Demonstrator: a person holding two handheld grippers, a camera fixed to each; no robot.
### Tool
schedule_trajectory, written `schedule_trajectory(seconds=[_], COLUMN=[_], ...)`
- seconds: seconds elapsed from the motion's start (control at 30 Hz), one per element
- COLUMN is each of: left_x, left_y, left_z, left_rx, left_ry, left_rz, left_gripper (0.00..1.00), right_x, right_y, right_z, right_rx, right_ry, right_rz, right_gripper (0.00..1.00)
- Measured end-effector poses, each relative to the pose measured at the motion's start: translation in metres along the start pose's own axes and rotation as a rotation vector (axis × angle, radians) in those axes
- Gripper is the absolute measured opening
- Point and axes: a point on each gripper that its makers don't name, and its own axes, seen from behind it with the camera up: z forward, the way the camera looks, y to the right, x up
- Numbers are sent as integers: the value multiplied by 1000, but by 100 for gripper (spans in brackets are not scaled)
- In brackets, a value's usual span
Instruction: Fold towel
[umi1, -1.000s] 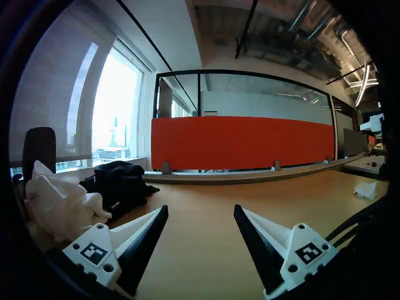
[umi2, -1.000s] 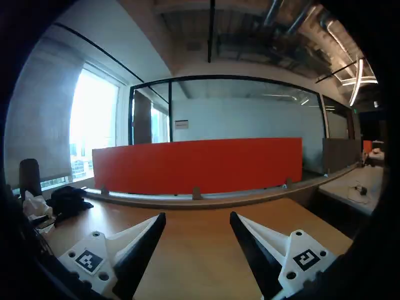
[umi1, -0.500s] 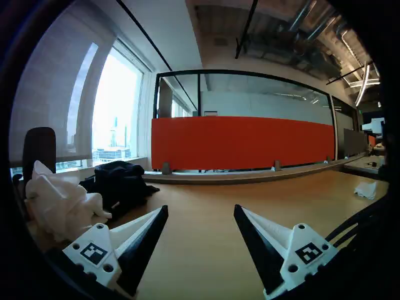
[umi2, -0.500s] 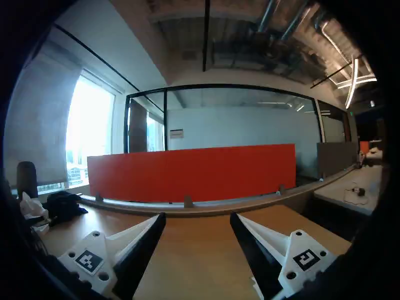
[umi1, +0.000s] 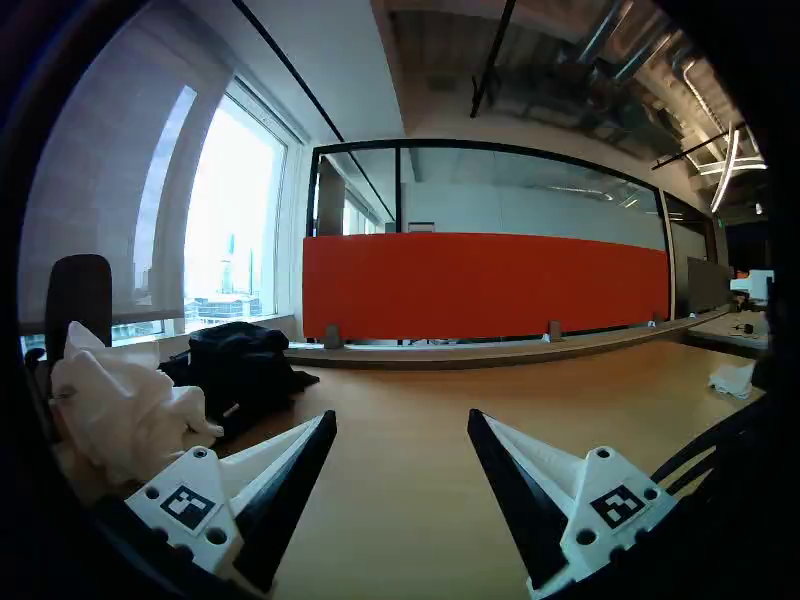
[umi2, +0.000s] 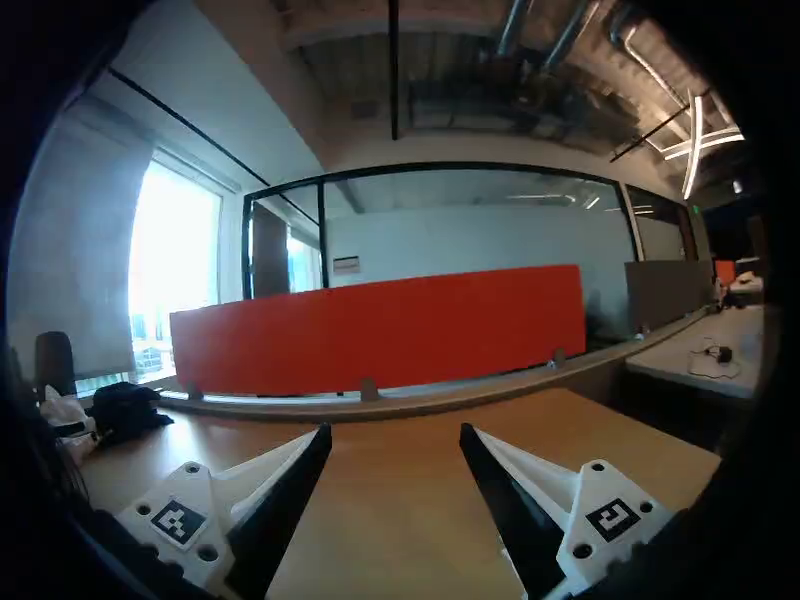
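I see my left gripper (umi1: 400, 414) spread over the table (umi1: 400, 520) — crumpled white towel (umi1: 120, 410) off its left finger; my right gripper (umi2: 394, 428) spread too.

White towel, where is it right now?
In the left gripper view, the crumpled white towel sits far left on the wooden desk, beside the black heap.

The right gripper (umi2: 395, 430) has tipped upward — more ceiling (umi2: 450, 70) shows above the red divider (umi2: 380, 335)
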Motion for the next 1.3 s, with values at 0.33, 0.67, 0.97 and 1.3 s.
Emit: schedule_trajectory(seconds=[0.33,0.67,0.97,1.3], left_x=[0,0,0,-1], left_y=[-1,-1,-1,0], left_z=[0,0,0,1], left_rx=[0,0,0,0], left_ry=[0,0,0,0], left_rz=[0,0,0,0], left_gripper=[97,98,98,98], right_x=[-27,-48,-56,-66], right_y=[12,12,9,7], right_z=[-3,-5,-7,-10], right_rx=[-24,-21,-22,-14], right_ry=[8,2,-5,-15], right_rz=[12,10,1,-13], right_gripper=[99,99,99,99])
